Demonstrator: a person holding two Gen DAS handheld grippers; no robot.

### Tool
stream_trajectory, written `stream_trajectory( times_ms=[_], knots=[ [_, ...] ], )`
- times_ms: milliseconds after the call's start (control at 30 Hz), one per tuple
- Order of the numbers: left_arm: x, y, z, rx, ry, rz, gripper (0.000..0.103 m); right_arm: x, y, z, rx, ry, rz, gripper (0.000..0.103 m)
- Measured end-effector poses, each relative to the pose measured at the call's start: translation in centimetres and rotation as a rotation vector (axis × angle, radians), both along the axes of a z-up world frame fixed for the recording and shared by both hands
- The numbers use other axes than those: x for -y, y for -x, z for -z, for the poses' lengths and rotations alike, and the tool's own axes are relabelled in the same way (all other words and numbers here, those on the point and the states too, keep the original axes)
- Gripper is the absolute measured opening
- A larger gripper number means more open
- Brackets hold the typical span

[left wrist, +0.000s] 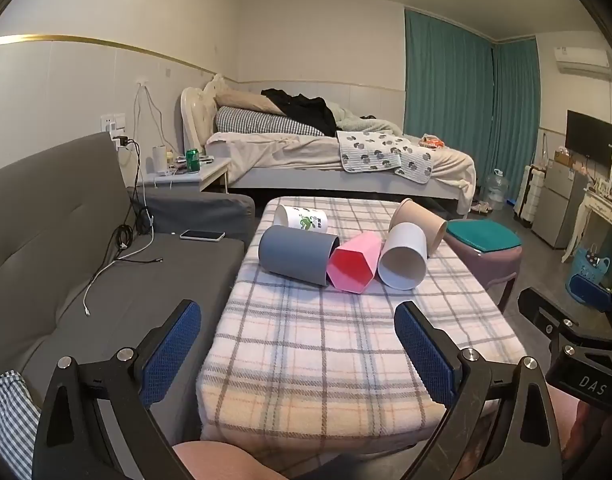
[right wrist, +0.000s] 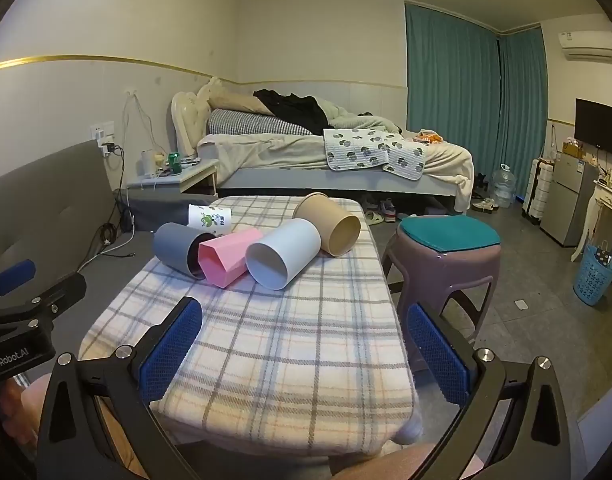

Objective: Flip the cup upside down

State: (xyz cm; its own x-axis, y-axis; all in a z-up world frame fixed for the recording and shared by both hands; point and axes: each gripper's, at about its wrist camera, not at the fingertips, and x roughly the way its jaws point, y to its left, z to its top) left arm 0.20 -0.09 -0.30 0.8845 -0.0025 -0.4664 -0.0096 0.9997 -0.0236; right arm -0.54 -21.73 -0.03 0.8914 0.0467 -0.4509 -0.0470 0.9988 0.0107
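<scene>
Several cups lie on their sides on a plaid-covered table (left wrist: pixel 326 340) (right wrist: pixel 289 344): a grey cup (left wrist: pixel 295 256) (right wrist: pixel 177 250), a pink hexagonal cup (left wrist: pixel 354 264) (right wrist: pixel 229 256), a white cup (left wrist: pixel 404 256) (right wrist: pixel 283 252), a tan cup (left wrist: pixel 420 222) (right wrist: pixel 330 222) and a printed white paper cup (left wrist: pixel 301 220) (right wrist: pixel 207 216). My left gripper (left wrist: pixel 297 344) is open and empty at the table's near end. My right gripper (right wrist: pixel 306 348) is open and empty there too, and also shows in the left wrist view (left wrist: pixel 578 332). Both are well short of the cups.
A grey sofa (left wrist: pixel 65 240) with a phone (left wrist: pixel 201 235) and cables is left of the table. A purple stool (right wrist: pixel 446 264) with a teal cushion stands right of it. A bed (left wrist: pixel 326 152), a nightstand (left wrist: pixel 185 176) and a blue basket (right wrist: pixel 596 276) lie beyond.
</scene>
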Motion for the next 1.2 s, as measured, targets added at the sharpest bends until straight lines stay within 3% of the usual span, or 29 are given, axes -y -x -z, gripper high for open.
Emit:
stream_trajectory(
  times_ms=[1200],
  knots=[
    [0.03,0.14,0.13,-0.008,-0.001,0.004,0.1,-0.2,-0.14,-0.16,-0.005,0.004,0.001,0.103]
  ],
)
